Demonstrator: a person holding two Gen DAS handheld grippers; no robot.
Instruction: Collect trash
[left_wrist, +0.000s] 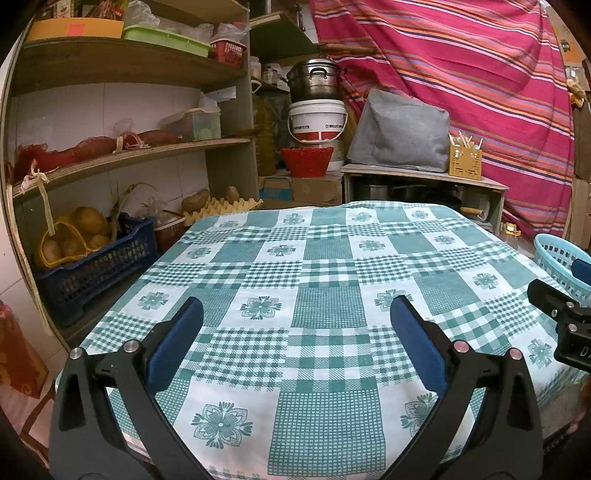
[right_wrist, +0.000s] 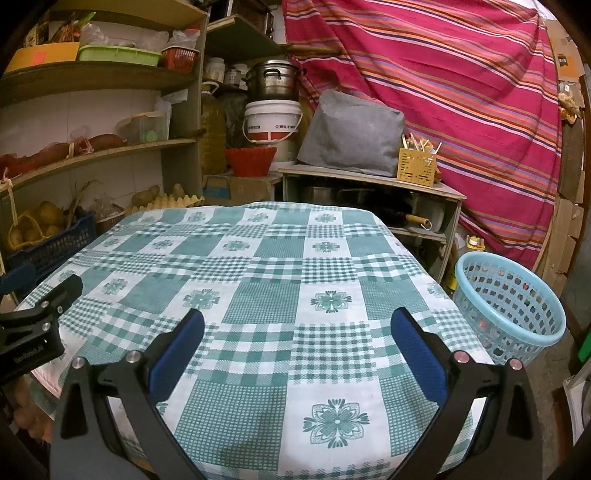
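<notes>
A table with a green-and-white checked cloth (left_wrist: 325, 306) (right_wrist: 258, 302) fills both views, and no loose trash shows on it. My left gripper (left_wrist: 297, 308) hovers open over the near edge, nothing between its blue pads. My right gripper (right_wrist: 297, 319) is also open and holds nothing. A light blue plastic basket (right_wrist: 511, 306) stands beside the table's right edge, and its rim (left_wrist: 554, 245) shows at the right of the left wrist view. Each gripper appears at the edge of the other's view: the right one (left_wrist: 565, 317), the left one (right_wrist: 33, 325).
Wooden shelves (left_wrist: 129, 155) on the left hold a dark blue crate of potatoes (left_wrist: 96, 266), egg trays and boxes. Behind the table stand a red bowl (left_wrist: 306, 160), a white bucket (left_wrist: 317, 122), a grey covered box on a low cabinet (left_wrist: 402, 133) and a striped red curtain (left_wrist: 480, 74).
</notes>
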